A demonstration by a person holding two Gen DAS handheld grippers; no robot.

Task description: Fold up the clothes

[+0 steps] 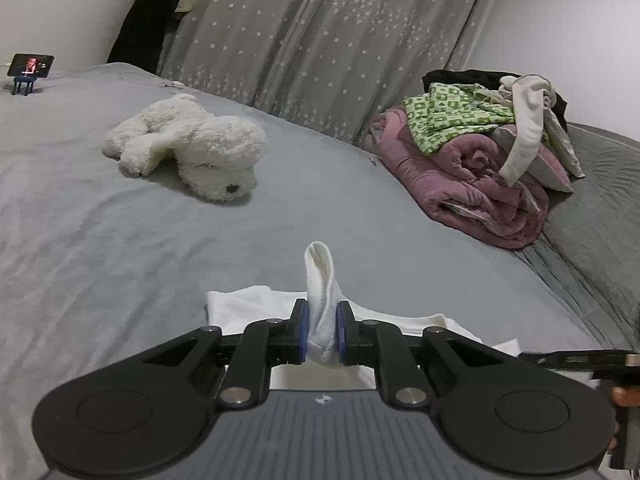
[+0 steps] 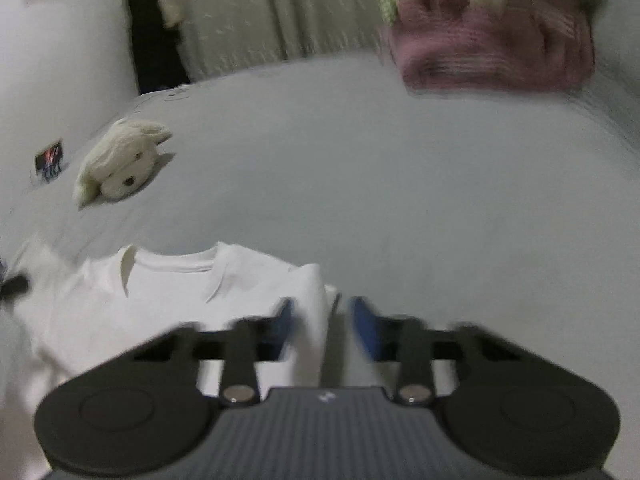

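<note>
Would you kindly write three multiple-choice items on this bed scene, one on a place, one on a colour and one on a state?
1. Where does the plush dog lie?
A. On the clothes pile
B. On the bed, apart from the pile
C. On the white shirt

2. What colour is the rolled blanket under the pile?
A. Pink
B. Blue
C. Black

3. How do the left tongs stand?
A. Open over bare bed
B. Shut on white cloth
C. Shut on the plush dog

Answers:
1 B: the dog rests on the grey bed, well left of the pile.
2 A: the left view shows a dusty pink roll beneath a green patterned garment.
3 B: a fold of the white shirt stands pinched between the blue pads, while the right tongs are open beside the shirt's edge.
</note>
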